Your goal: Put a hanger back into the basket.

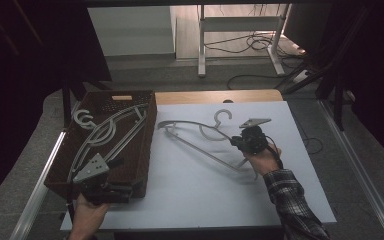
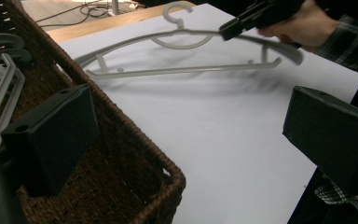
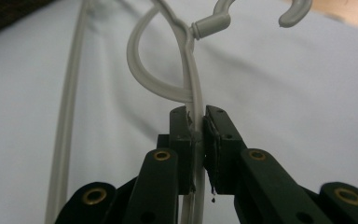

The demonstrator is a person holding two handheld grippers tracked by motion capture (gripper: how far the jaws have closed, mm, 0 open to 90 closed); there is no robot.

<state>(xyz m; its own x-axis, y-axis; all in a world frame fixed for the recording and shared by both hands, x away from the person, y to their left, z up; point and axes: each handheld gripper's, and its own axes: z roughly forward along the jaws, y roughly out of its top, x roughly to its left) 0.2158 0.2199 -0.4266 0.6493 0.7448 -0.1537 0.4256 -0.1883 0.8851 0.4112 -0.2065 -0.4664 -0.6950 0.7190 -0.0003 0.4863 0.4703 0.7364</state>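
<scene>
The room around my table is dim; both sides of the high view sink into near black, while the white sheet (image 1: 200, 165) catches the most light. The brightest patch lies on the far floor, so light perhaps comes from there. The hanger (image 2: 186, 70) throws a soft, smeared shadow. My left jaws loom blurred up close. My right gripper view is sharp at the jaws, hazy beyond.

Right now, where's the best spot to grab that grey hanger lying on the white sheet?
Probably the thin upper arm of the hanger beside its hook, approached from the person's side. The bar is slim and flat there, so the right gripper closes its fingers squarely on it.
</scene>
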